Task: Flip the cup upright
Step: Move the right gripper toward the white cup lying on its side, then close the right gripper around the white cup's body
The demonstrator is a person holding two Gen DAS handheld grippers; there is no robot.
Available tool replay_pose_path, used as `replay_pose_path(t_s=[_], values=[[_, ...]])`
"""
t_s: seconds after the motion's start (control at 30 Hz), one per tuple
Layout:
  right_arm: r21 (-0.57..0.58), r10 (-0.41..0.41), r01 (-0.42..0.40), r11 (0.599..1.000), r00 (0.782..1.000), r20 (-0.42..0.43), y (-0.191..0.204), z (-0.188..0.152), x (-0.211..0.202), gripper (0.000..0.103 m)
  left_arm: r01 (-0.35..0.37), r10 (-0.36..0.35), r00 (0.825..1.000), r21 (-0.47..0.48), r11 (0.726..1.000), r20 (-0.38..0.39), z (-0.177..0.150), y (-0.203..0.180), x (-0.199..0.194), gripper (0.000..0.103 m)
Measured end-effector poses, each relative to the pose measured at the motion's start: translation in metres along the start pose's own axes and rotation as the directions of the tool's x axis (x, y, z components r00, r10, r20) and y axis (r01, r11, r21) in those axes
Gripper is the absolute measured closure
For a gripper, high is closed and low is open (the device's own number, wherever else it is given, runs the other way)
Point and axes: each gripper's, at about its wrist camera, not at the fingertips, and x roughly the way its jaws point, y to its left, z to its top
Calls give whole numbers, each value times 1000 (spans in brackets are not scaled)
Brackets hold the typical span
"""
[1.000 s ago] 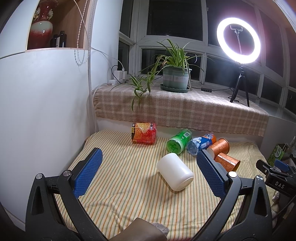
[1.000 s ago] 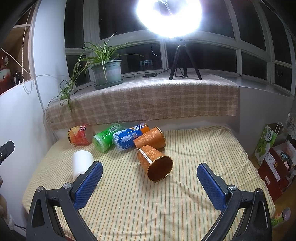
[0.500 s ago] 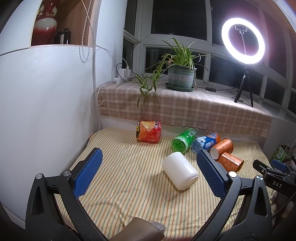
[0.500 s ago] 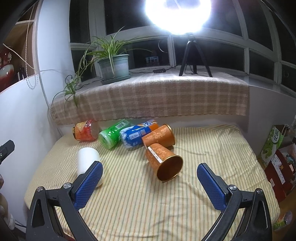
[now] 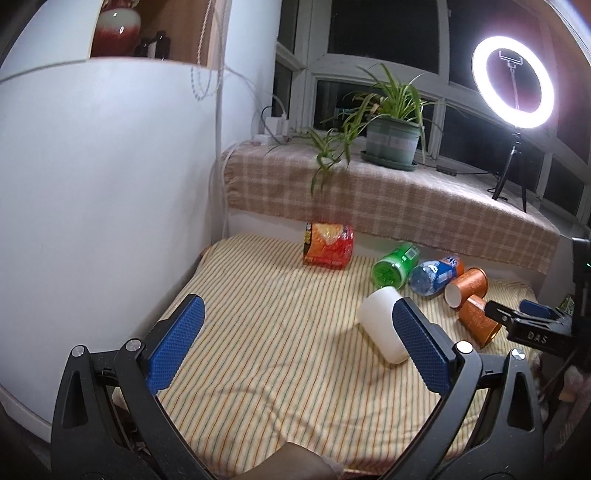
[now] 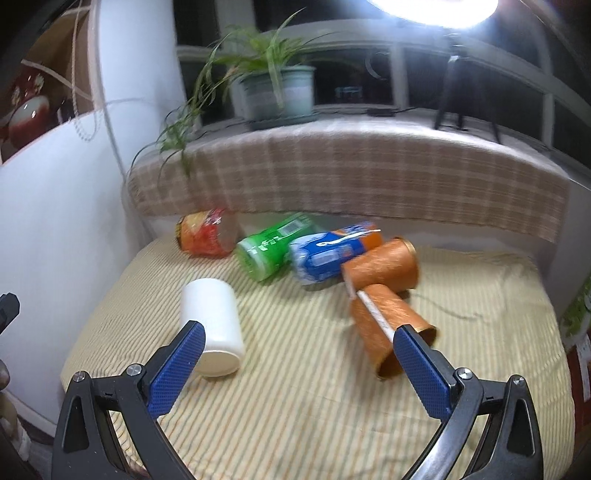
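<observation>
White cup (image 6: 212, 325) on its side, striped cloth (image 6: 314, 387); right gripper (image 6: 299, 354) spread wide

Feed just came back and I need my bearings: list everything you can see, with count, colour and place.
white cup: 1, white, on its side, left-centre of the cloth
copper cups: 2, orange-copper, on their sides, touching, right of centre
blue bottle: 1, blue and orange, lying beside the far copper cup
green bottle: 1, green, lying left of the blue one
snack container: 1, red-orange, lying far left by the ledge
striped cloth: 1, yellow stripes, covers the surface
checked cloth: 1, beige, over the ledge
potted plant: 1, green, on the ledge
ring light: 1, white, lit, on a tripod on the ledge
vase: 1, red and white, on the shelf
left gripper: open, empty
right gripper: open, empty
</observation>
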Motion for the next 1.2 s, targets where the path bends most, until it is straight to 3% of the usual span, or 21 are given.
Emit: replay_pose_path(t_s=[0.23, 0.47, 0.8, 1.2], values=[[-72, 73, -80, 994, 994, -85, 25, 12, 32, 0, -29, 28, 999, -20, 999, -42, -10, 19, 3, 0], [-155, 162, -197, 968, 964, -212, 60, 22, 70, 0, -55, 52, 996, -47, 997, -70, -19, 35, 5, 0], [-231, 140, -232, 945, 924, -355, 89, 30, 114, 1, -87, 80, 993, -81, 993, -84, -24, 49, 4, 0], [-190, 136, -262, 946, 854, -501, 92, 29, 161, 9, -95, 87, 993, -94, 991, -83, -24, 53, 3, 0]])
